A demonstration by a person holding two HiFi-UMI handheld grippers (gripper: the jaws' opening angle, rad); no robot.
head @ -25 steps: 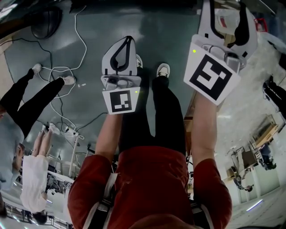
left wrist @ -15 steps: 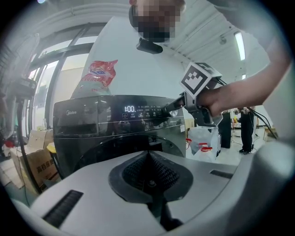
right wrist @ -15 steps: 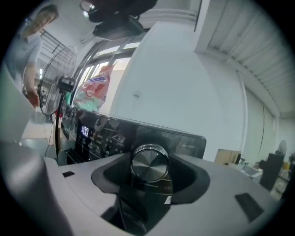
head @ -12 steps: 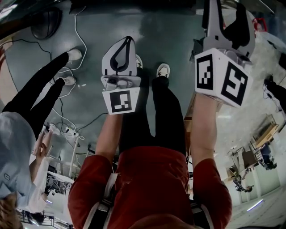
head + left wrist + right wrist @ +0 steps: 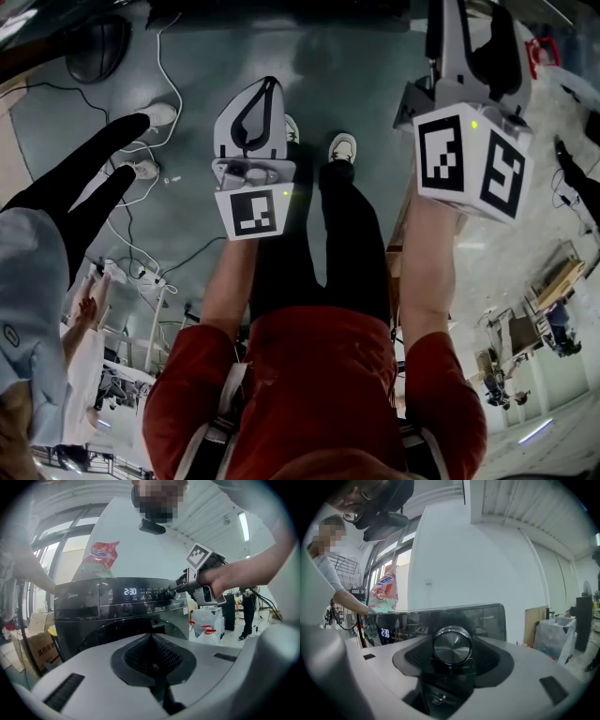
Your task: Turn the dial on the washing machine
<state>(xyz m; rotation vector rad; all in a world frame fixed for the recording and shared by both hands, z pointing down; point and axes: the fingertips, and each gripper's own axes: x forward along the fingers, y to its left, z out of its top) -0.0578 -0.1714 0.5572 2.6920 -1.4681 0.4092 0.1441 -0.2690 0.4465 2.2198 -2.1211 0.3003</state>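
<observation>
The right tool [image 5: 467, 37] has rolled about its own axis: its marker cube [image 5: 469, 159] showed one face to the head view a second ago, now two. Its jaws clamp the dial [image 5: 452, 645] on the panel [image 5: 487, 620] of the washer [image 5: 117, 620], so the dial has probably turned with it and the task looks under way. The left tool [image 5: 152, 656] hangs closed and empty, back from the washer
</observation>
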